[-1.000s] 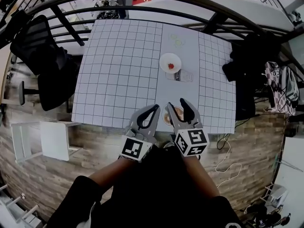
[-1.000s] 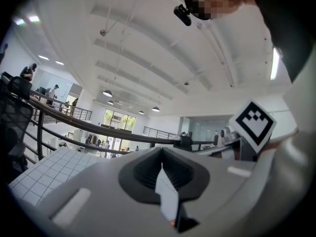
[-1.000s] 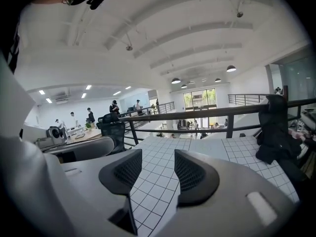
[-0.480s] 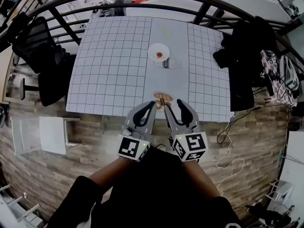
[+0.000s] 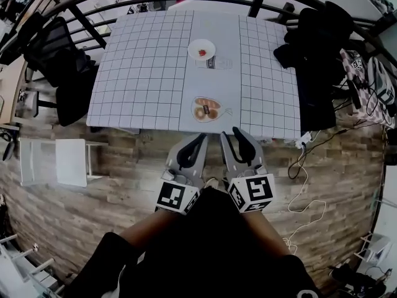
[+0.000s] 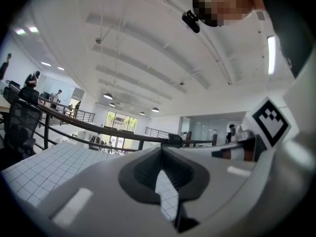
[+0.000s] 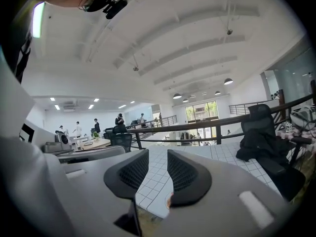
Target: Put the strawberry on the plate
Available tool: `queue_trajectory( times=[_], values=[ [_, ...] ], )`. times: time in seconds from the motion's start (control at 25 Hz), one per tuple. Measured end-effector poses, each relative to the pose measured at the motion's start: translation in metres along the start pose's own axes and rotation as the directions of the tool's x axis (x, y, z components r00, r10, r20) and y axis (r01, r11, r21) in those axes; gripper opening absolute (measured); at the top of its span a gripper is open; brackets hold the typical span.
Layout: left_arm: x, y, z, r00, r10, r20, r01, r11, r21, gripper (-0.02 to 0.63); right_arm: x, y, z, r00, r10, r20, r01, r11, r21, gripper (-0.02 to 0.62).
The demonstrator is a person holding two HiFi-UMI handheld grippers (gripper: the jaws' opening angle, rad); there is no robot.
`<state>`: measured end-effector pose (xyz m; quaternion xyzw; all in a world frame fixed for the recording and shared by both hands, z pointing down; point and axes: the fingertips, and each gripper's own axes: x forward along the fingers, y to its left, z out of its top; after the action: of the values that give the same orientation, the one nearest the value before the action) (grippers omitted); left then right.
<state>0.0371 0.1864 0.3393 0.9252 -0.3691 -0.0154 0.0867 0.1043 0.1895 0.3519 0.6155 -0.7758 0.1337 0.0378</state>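
Left tool (image 5: 202, 141) is pressed together and empty; right tool (image 5: 229, 135) is half spread, and its jaws have just been closing on nothing. Both hover short of the desk's (image 5: 142, 61) near edge. Well ahead of them, a white plate (image 5: 191, 49) already carries the strawberry (image 5: 201, 52), a tiny red dot. Placing looks done; no further grasp seems needed.

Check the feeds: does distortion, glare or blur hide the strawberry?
Head view: heavy fisheye bows the table, but light is even and the strawberry on the plate is tiny yet sharp. Left gripper view: black corners, a strip light flaring at right. Right gripper view: black corners too; no strawberry visible.
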Motion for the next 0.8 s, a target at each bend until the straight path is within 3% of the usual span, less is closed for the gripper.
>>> queue_trajectory(
  times=[0.12,0.24,0.56,0.8],
  values=[
    [-0.018,-0.018,0.01,0.999,0.035,0.026,-0.036,0.999,0.008,0.009,-0.027,0.009,0.006,0.999,0.02,0.033,-0.021,1.0,0.013,0.096],
    [-0.033,-0.034,0.017,0.997,0.058,0.047,-0.059,0.998,0.019,0.009,-0.05,0.018,0.014,0.996,0.043,0.082,-0.045,0.999,0.017,0.024],
    [-0.053,-0.062,0.004,0.995,0.079,0.066,-0.083,0.994,0.066,0.009,-0.08,0.041,-0.007,0.993,0.096,0.062,-0.091,0.993,-0.078,-0.002],
    [-0.068,-0.092,0.009,0.994,0.09,0.058,-0.095,0.992,0.084,0.009,-0.113,0.041,-0.006,0.997,0.058,0.056,-0.049,0.987,-0.15,-0.002]
  ],
)
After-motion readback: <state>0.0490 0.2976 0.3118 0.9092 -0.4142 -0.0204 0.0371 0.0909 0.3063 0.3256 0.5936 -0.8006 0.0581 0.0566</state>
